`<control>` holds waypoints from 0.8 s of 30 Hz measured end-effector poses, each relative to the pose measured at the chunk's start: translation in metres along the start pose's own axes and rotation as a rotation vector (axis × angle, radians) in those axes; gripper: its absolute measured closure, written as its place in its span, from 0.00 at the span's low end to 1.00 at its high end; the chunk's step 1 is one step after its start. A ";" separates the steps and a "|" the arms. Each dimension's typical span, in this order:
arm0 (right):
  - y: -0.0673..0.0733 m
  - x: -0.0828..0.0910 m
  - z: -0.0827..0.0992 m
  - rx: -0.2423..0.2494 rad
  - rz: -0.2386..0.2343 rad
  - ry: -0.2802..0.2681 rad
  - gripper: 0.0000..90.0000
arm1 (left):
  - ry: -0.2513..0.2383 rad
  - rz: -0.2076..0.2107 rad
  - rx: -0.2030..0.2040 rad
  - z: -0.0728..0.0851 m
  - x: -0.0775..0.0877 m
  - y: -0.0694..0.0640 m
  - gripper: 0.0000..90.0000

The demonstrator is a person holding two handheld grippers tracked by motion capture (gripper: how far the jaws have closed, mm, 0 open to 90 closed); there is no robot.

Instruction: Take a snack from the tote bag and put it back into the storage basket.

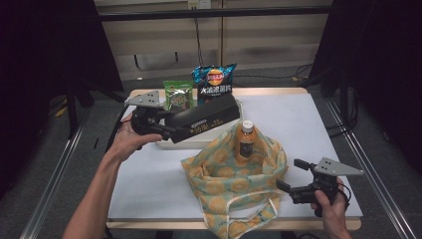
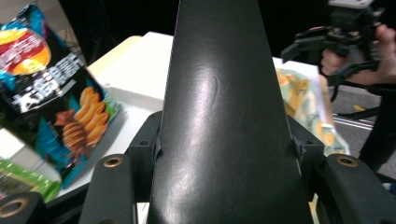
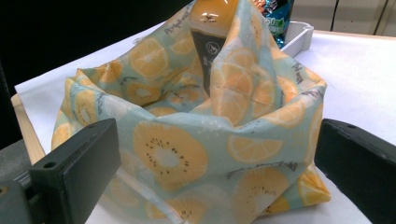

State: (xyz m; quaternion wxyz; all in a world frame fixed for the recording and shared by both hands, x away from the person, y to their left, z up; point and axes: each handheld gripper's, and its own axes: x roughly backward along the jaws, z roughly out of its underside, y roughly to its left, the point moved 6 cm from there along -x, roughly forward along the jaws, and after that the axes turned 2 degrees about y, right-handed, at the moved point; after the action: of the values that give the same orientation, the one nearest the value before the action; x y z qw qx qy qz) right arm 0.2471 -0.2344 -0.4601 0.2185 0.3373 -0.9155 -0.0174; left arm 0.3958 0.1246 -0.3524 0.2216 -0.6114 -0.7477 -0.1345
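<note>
Left tongs (image 1: 168, 130) clenched on long black box (image 1: 204, 118), jaws pressed on both its sides in left gripper view, box held above white tray (image 1: 199, 142) and off the desk (image 1: 308, 129), slanting up toward far right. Box's far end sits just over tray's right rim, near the bottle cap. Orange drink bottle (image 1: 245, 142) stands upright inside fruit-print bag (image 1: 234, 179), bag mouth open, rim slumped on near side, handles trailing to desk's near edge. Bag sits mid-desk, just beside tray's near right corner. Blue chip bag (image 1: 214, 82) and green snack pack (image 1: 178, 95) lean at far edge behind tray, touching each other.

Right tongs (image 1: 287, 174) released, jaws wide apart, hovering low at desk's near right, close to bag's right side but not touching; in right gripper view bag wall shows between the two jaws with gaps both sides. Open desk surface: wide bare strip on right half behind right tongs, smaller bare patch near left, in front of tray. Dark drapes flank both sides, floor rails run along desk edges
</note>
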 end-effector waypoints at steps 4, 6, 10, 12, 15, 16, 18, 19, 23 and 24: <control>0.000 0.000 0.000 0.001 0.004 -0.001 0.00 | 0.005 -0.025 0.006 0.001 -0.001 0.008 0.48; 0.000 0.000 0.000 0.007 0.009 0.001 0.00 | 0.008 -0.033 0.007 0.001 -0.001 0.013 0.48; 0.000 0.001 0.000 0.012 0.010 0.000 0.00 | 0.033 -0.055 0.001 0.004 -0.004 0.022 0.48; 0.000 0.000 0.000 0.011 0.008 -0.001 0.01 | 0.054 -0.067 0.004 0.006 -0.007 0.026 0.48; -0.001 0.000 0.001 0.014 0.010 0.005 0.01 | 0.063 -0.068 0.012 0.009 -0.011 0.031 0.48; 0.000 0.000 0.001 0.013 0.006 0.008 0.01 | 0.068 -0.068 0.011 0.009 -0.011 0.032 0.48; -0.001 -0.001 0.002 0.008 0.002 0.013 0.01 | 0.065 -0.068 0.022 0.009 -0.013 0.034 0.48; -0.001 -0.001 0.002 0.006 0.001 0.014 0.01 | 0.066 -0.064 0.014 0.009 -0.014 0.035 0.48; -0.001 -0.001 0.002 0.007 0.001 0.012 0.01 | 0.096 -0.070 0.018 0.013 -0.021 0.040 0.48; -0.001 -0.001 0.002 0.006 0.001 0.012 0.01 | 0.104 -0.074 0.023 0.014 -0.023 0.043 0.48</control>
State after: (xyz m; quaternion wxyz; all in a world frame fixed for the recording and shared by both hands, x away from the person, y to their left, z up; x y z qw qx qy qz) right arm 0.2473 -0.2350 -0.4625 0.2231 0.3376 -0.9144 -0.0125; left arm 0.4387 0.1206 -0.3789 0.2622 -0.5730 -0.7586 -0.1657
